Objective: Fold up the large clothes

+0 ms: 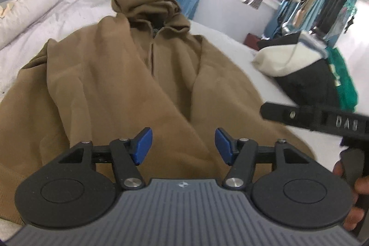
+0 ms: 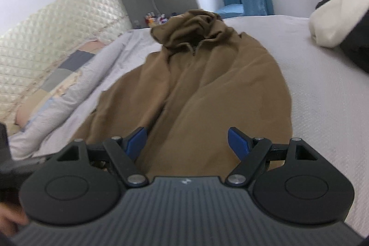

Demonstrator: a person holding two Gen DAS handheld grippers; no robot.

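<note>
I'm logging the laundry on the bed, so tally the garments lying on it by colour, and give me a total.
Brown: 1, the hoodie spread flat, hood away from the grippers.
Cream and black: 1, a bundled garment at the bed's far right edge.
Total: 2.
The clothes on the rack behind are not on the bed, so not counted.

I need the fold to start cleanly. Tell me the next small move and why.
Probably lower both grippers onto the brown hoodie's near hem and close on it. The hoodie lies flat on the bed, hood at the far end, sleeves apparently folded in. The left gripper and right gripper hover open over its near end, holding nothing.
</note>
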